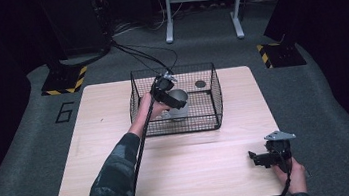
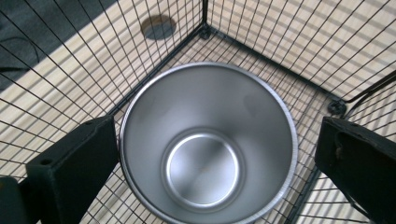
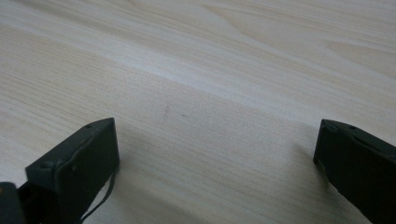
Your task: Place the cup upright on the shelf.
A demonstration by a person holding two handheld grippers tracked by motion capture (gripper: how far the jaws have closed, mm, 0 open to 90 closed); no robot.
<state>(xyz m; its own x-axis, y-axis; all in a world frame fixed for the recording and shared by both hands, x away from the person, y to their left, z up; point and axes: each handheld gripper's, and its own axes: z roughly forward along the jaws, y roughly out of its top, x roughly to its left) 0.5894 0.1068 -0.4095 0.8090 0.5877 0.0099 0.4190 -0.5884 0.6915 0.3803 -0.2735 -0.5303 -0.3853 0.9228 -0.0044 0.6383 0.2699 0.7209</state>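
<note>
A shiny steel cup [image 1: 179, 103] stands upright in a black wire basket [image 1: 212, 80] at the middle back of the wooden table [image 1: 108, 151]. My left gripper [image 1: 171, 98] reaches into the basket from above and is open. In the left gripper view its jaws straddle the empty cup [image 2: 205, 144]. The left jaw touches the rim and the right jaw stands a little clear of it. My right gripper [image 1: 256, 159] rests low over the table at the front right. It is open over bare wood [image 3: 210, 84] with nothing between the jaws.
A dark round disc [image 1: 200, 83] shows through the wires by the basket's far right corner, also seen in the left gripper view [image 2: 159, 28]. Basket walls [image 2: 261, 42] close in around the cup. Beyond the table stand a white frame [image 1: 201, 4] and striped floor bases [image 1: 64, 81].
</note>
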